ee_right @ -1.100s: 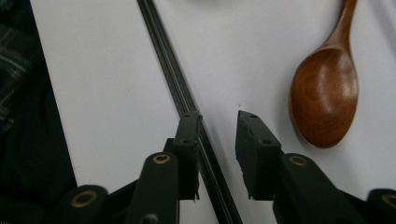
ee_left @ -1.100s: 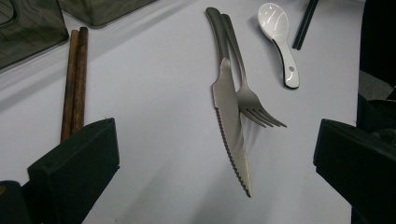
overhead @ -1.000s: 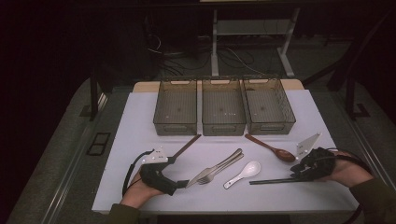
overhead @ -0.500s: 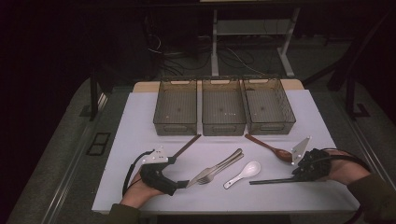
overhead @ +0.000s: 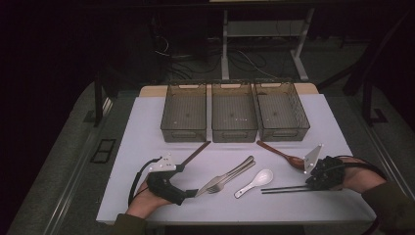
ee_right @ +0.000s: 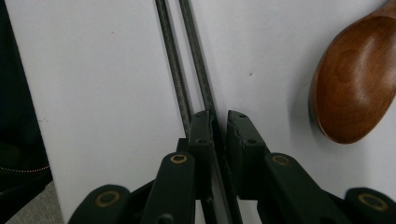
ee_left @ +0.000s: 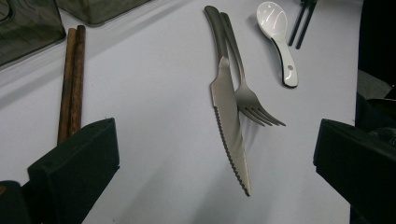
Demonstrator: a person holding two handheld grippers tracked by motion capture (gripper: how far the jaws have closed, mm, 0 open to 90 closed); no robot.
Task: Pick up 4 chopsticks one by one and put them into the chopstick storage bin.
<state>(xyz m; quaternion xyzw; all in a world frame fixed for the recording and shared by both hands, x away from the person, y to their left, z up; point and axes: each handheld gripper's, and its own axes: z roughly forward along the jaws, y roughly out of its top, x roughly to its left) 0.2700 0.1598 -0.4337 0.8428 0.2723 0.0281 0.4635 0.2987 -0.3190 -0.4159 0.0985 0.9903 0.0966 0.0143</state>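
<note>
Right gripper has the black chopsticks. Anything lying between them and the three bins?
Yes. The wooden spoon lies on the mat between the black chopsticks and the right-hand bin. The right gripper would probably need to lift them over it.

Lab-style test bench: white table (overhead: pixel 147 122), 3 mesh bins (overhead: pixel 234 117), floor cables (overhead: pixel 195 54), dark surroundings.

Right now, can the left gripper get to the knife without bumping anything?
Probably yes. The left gripper is open, and the knife lies right ahead between its fingers on bare table. The fork rests against the knife, though, so it may get nudged or picked up too.
</note>
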